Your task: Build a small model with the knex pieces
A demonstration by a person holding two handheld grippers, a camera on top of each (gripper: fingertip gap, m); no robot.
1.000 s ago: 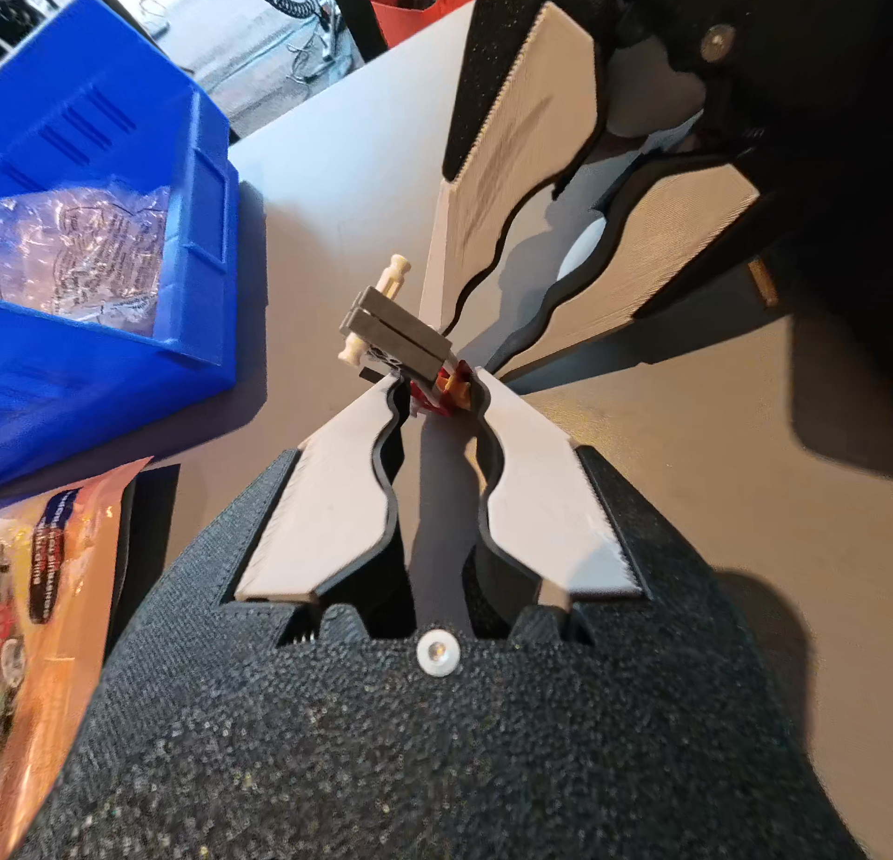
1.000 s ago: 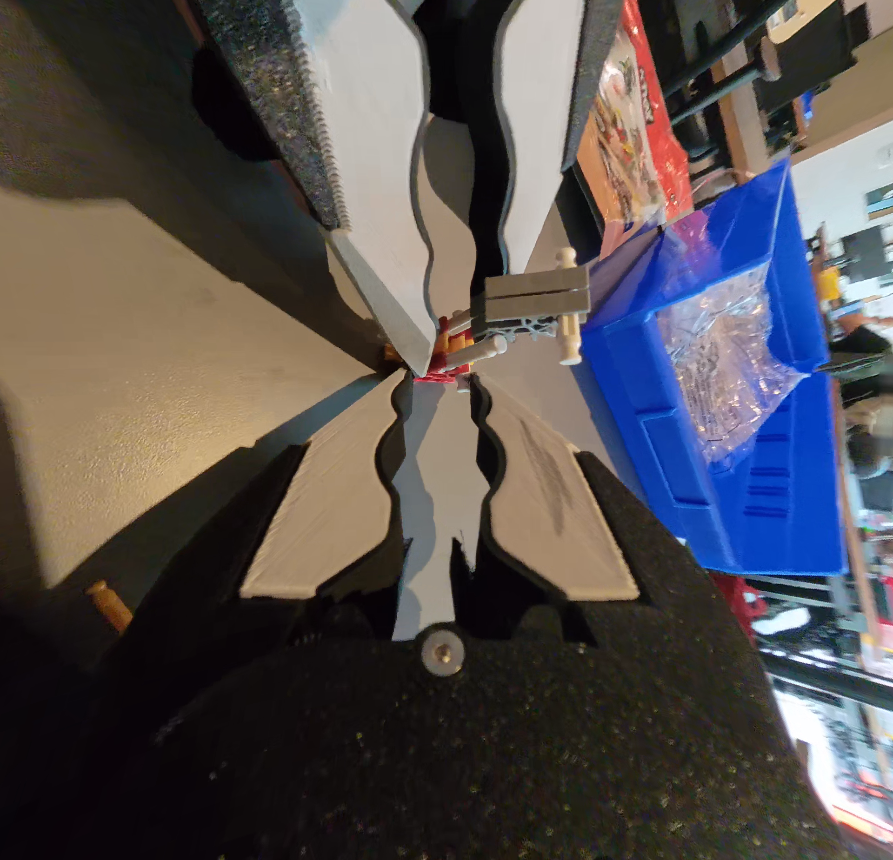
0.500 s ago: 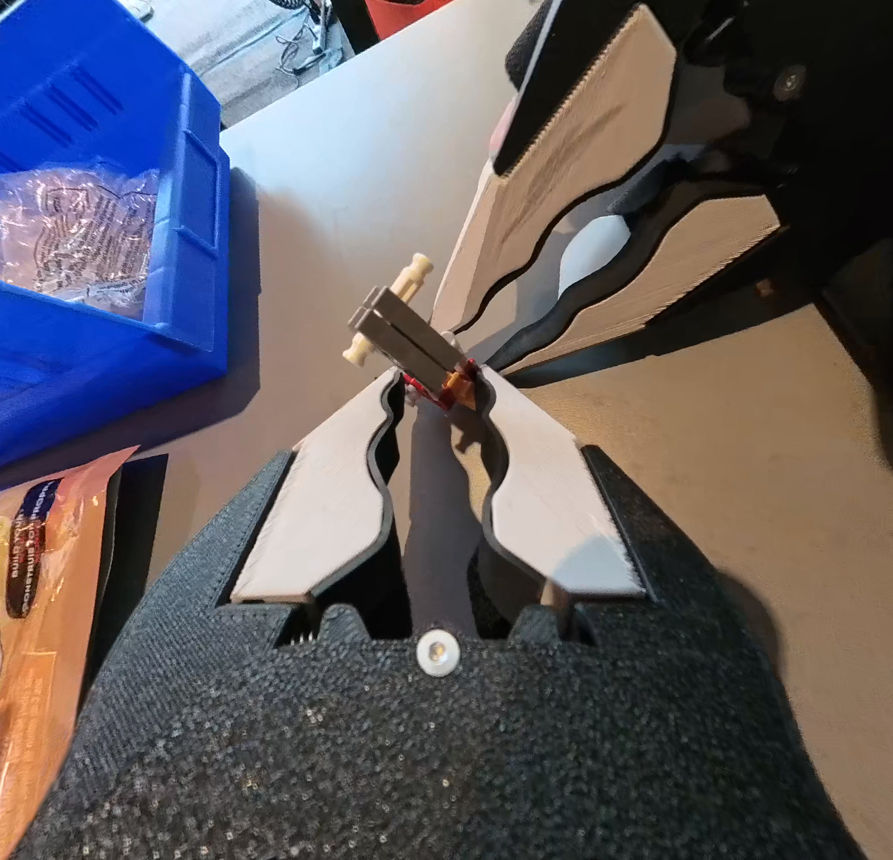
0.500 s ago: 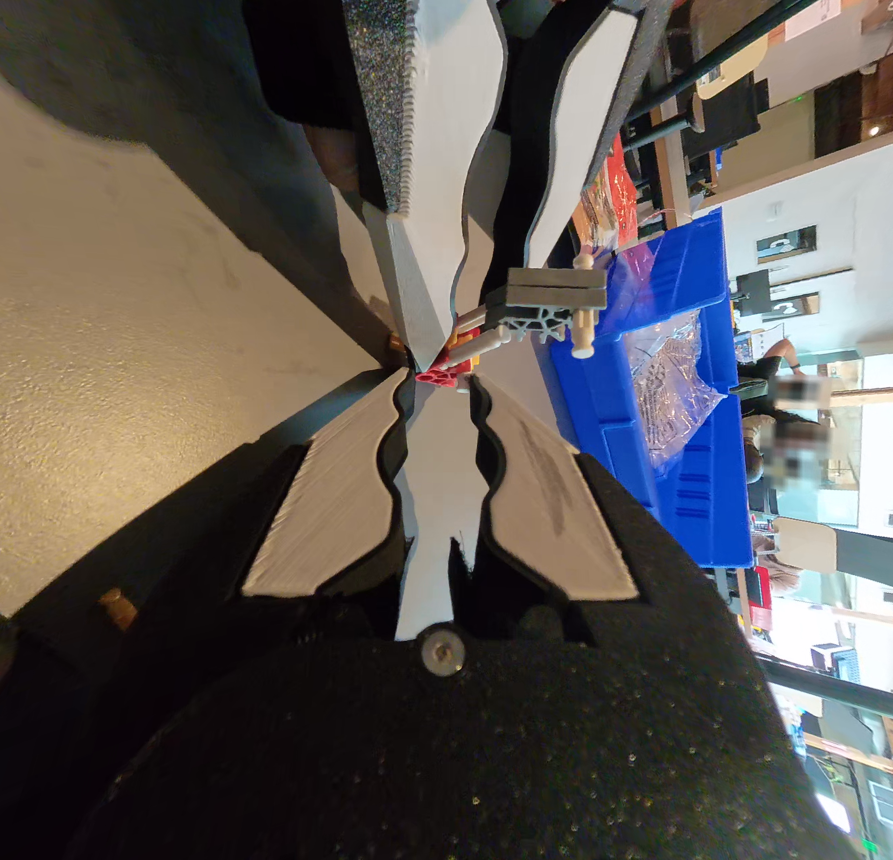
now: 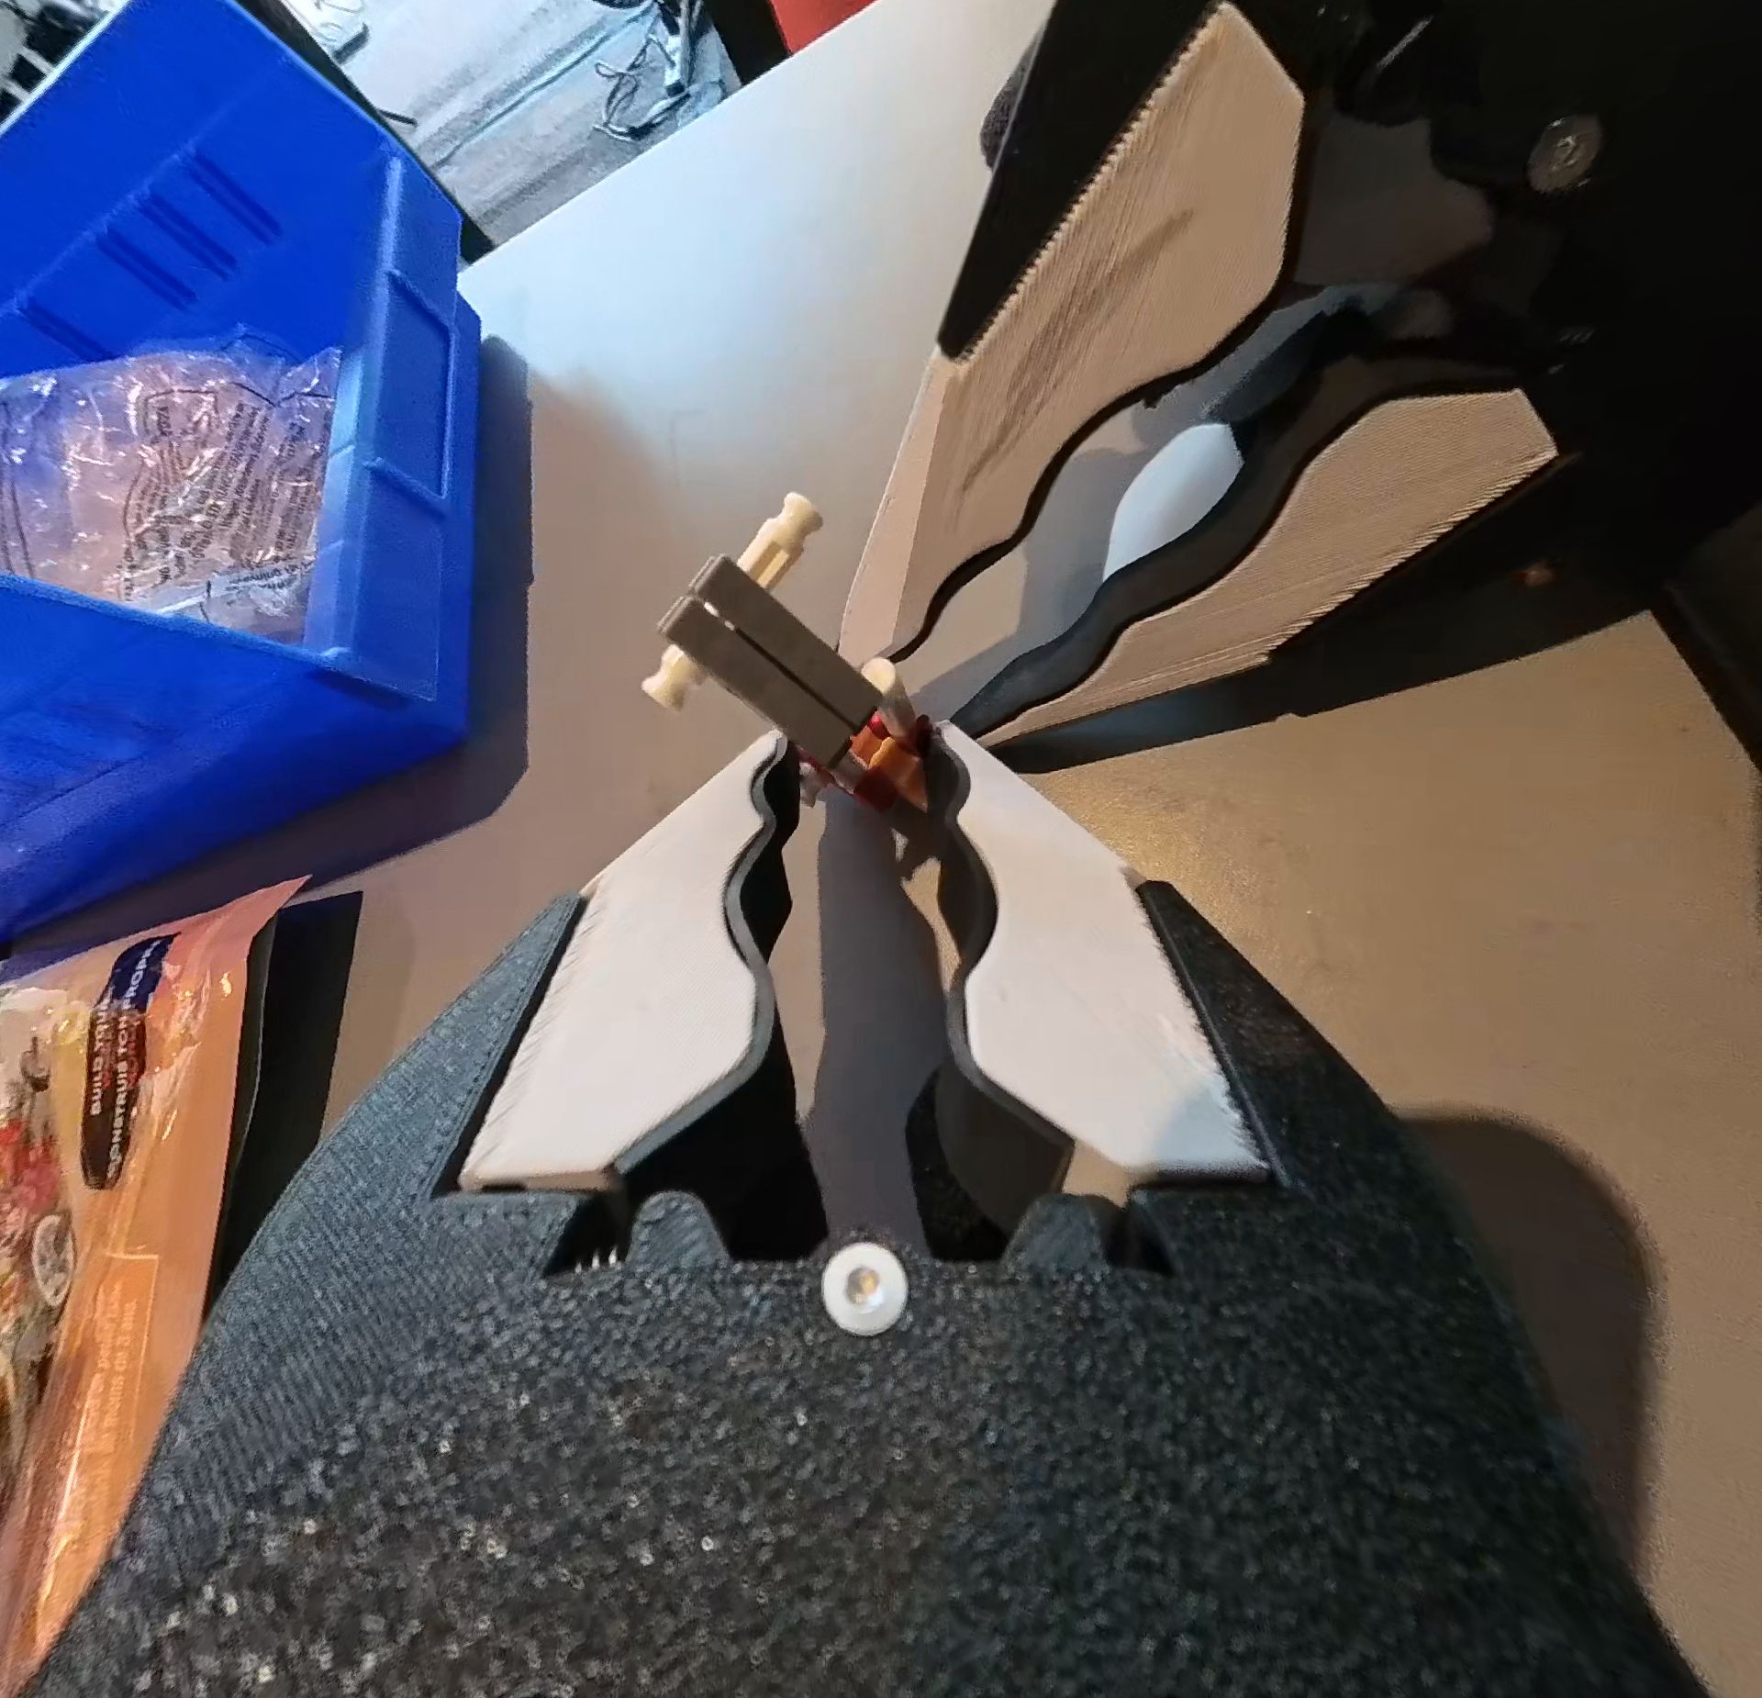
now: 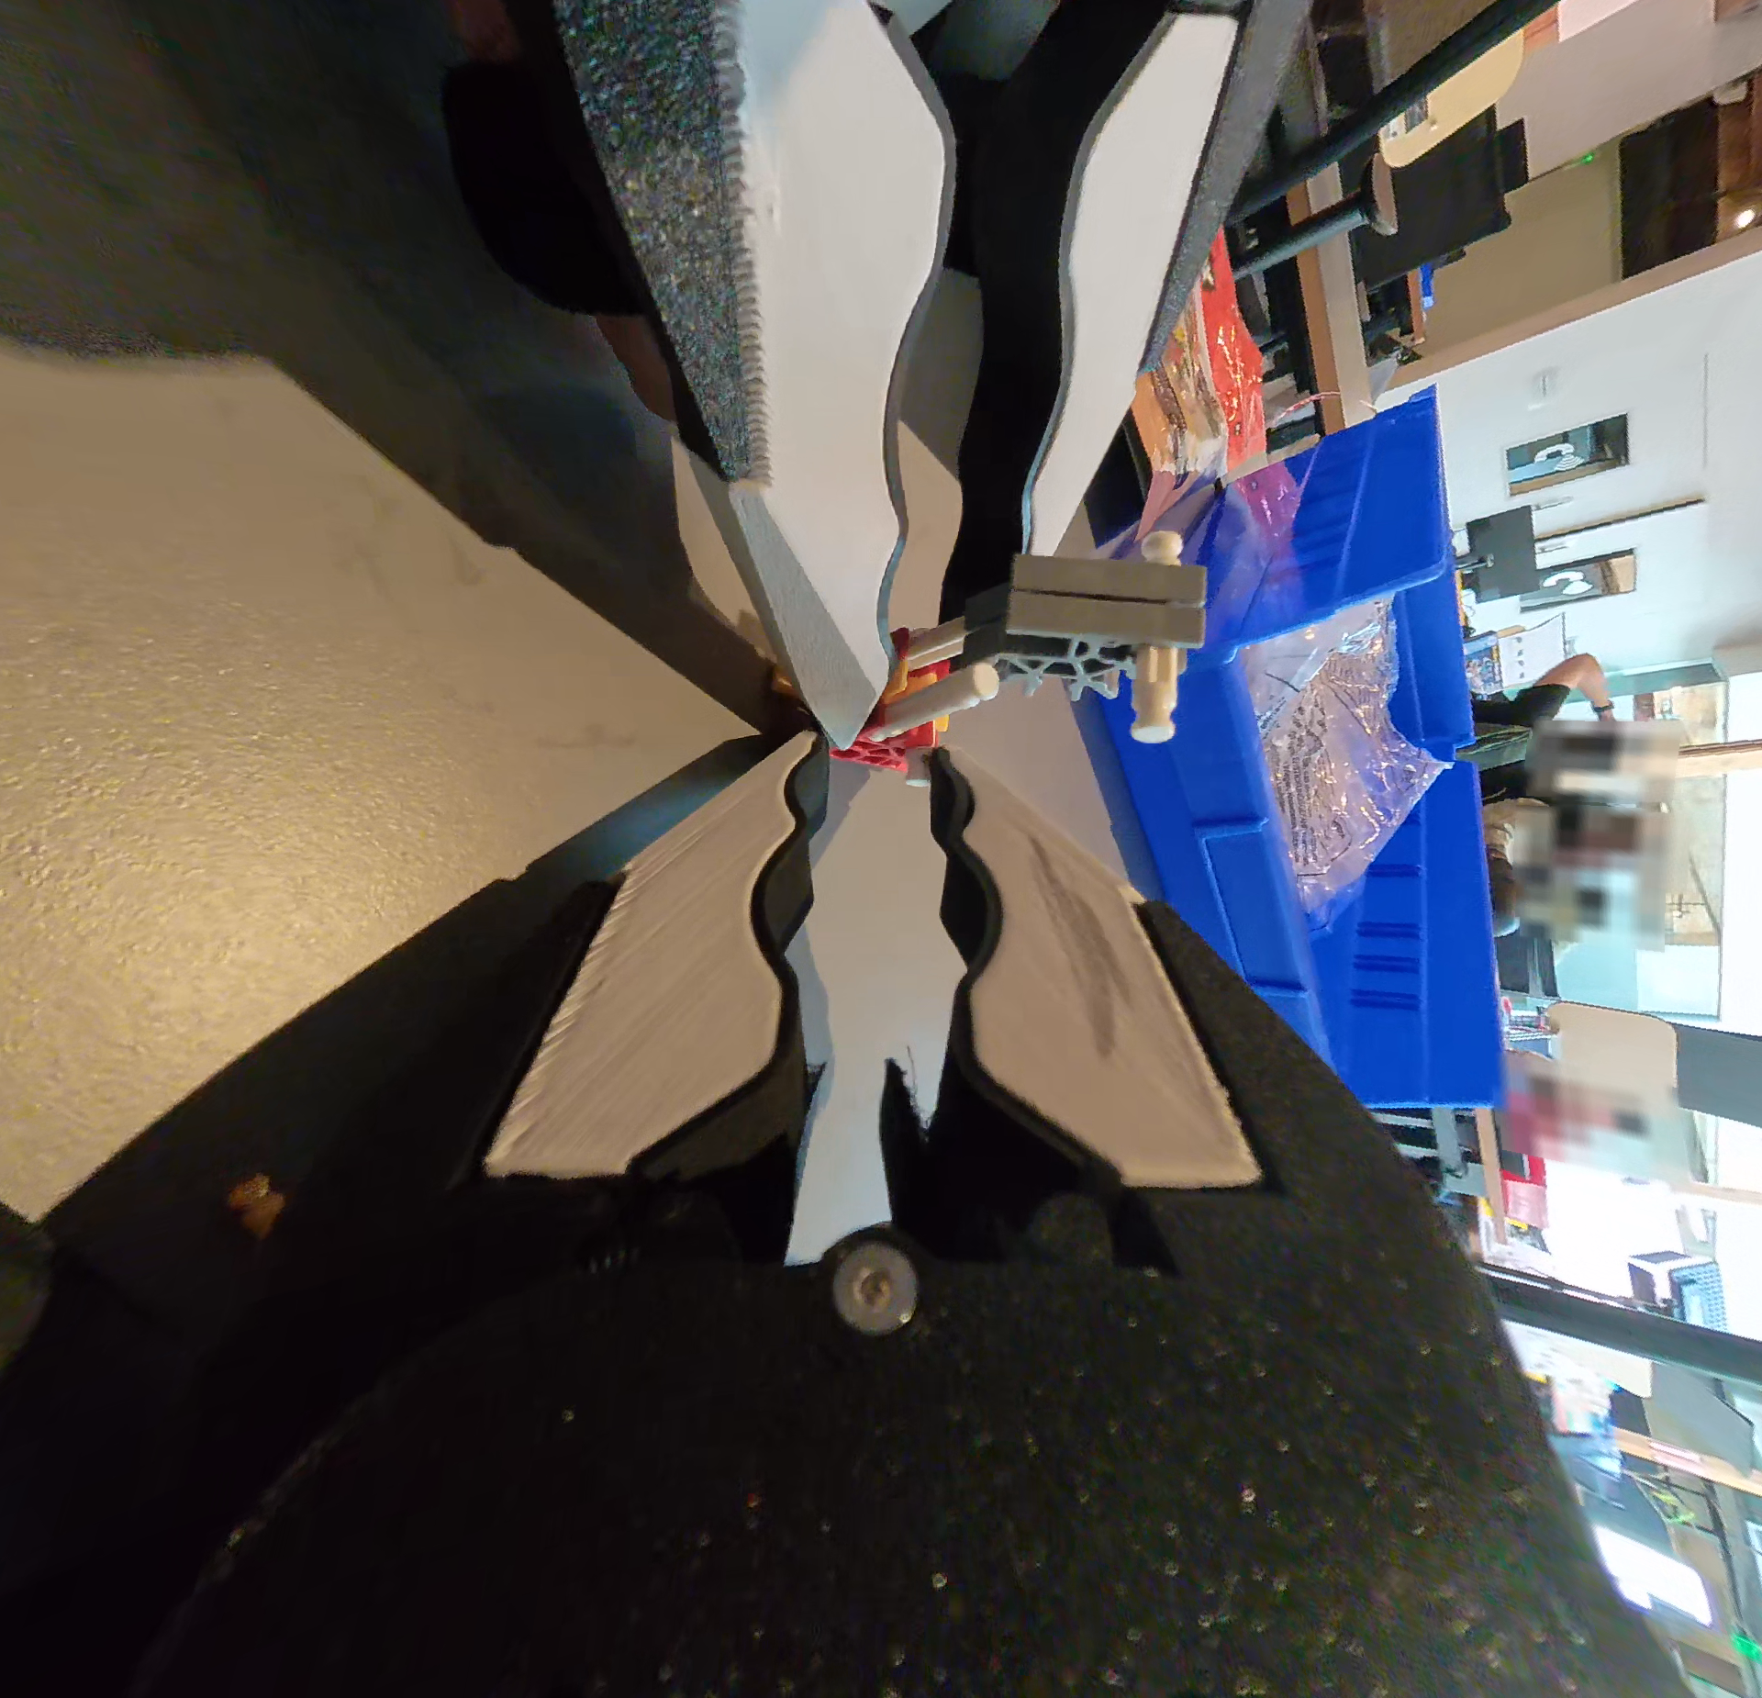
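Observation:
A small toy-rod assembly hangs above the pale table. It has two flat grey connectors side by side, cream rods through them, and a red and orange piece at its base. My left gripper is shut on the red and orange base. My right gripper comes in from the upper right, tip to tip with the left. In the right wrist view my right gripper is shut on the red piece. The grey connectors stick out to the right, and the left gripper comes down from above.
A blue bin holding a clear plastic bag stands left of the grippers; it also shows in the right wrist view. An orange printed packet lies at the near left. A small orange peg lies on the table. The tips of both grippers are at nearly the same place. The orange printed packet is about equally far from each gripper, around 25 centimetres.
Both grippers stay closed on the assembly. The pair has tilted and turned a little, so the grey connectors stand out more and more of the room shows in the right wrist view.

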